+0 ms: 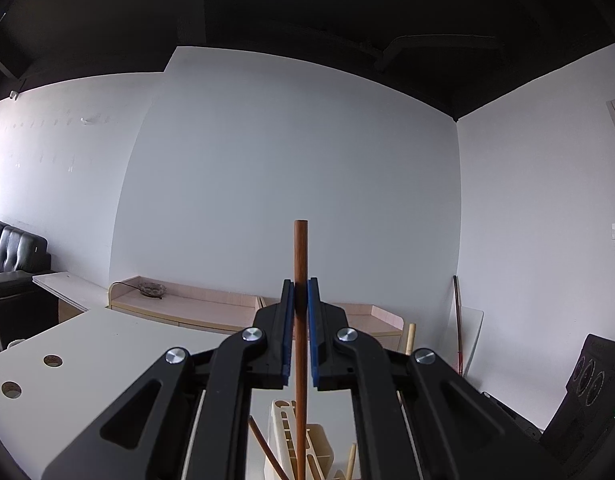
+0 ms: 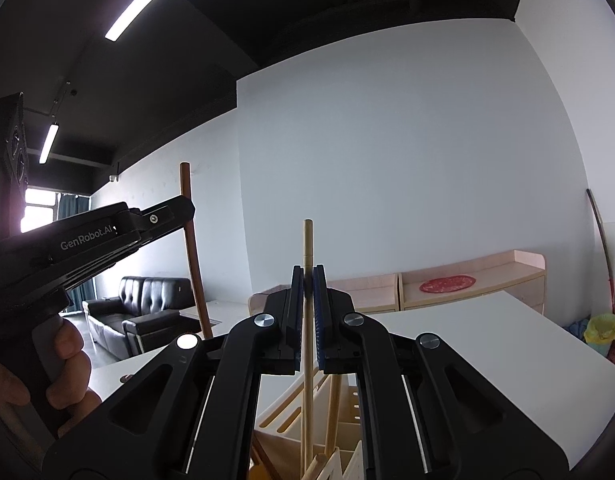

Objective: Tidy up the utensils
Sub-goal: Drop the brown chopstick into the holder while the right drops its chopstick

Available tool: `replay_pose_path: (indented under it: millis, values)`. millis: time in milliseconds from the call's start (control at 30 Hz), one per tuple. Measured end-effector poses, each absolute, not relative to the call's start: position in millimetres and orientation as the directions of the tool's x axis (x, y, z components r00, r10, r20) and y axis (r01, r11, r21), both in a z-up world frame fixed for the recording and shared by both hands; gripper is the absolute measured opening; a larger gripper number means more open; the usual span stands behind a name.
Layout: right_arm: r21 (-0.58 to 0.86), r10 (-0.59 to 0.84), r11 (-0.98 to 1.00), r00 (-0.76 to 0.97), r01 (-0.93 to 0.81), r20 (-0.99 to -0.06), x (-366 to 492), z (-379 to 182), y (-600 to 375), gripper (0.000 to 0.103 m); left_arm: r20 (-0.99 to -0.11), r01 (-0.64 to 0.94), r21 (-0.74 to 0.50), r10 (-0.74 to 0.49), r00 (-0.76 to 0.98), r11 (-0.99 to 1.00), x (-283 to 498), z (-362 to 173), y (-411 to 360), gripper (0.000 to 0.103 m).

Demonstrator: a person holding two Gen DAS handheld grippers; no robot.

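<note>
The left hand-held gripper (image 1: 301, 300) is clamped on a dark brown chopstick (image 1: 300, 256) standing upright between its blue pads, lower end reaching down to the cream utensil holder (image 1: 285, 432) on the white worktop (image 1: 87, 360). The right hand-held gripper (image 2: 308, 286) pinches a pale chopstick (image 2: 308, 240) upright above that holder

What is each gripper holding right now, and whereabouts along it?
The left gripper is shut on a dark brown chopstick, the right gripper on a pale chopstick, each gripped a little below its upper end.
</note>
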State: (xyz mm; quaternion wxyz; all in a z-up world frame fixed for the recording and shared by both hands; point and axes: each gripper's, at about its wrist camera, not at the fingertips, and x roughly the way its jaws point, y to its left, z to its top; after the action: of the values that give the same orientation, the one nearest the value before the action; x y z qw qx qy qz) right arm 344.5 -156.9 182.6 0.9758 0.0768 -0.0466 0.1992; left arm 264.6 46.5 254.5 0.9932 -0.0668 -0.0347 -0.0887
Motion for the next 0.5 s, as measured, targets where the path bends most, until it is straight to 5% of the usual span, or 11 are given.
replay_pose_path:
  millis: [333, 500]
  values:
    - [0.119, 0.397, 0.906, 0.913, -0.406, 0.09, 333.1, 182.9, -156.2, 0.007, 0.022, 0.175, -0.099, -0.174, 0.985, 0.98, 261.4, 255.0, 48.3, 0.007]
    - [0.102, 0.405, 0.905, 0.91, -0.412, 0.086, 319.5, 187.6, -156.1, 0.009, 0.012, 0.173, -0.096, -0.172, 0.985, 0.98, 256.9, 258.8, 51.7, 0.02]
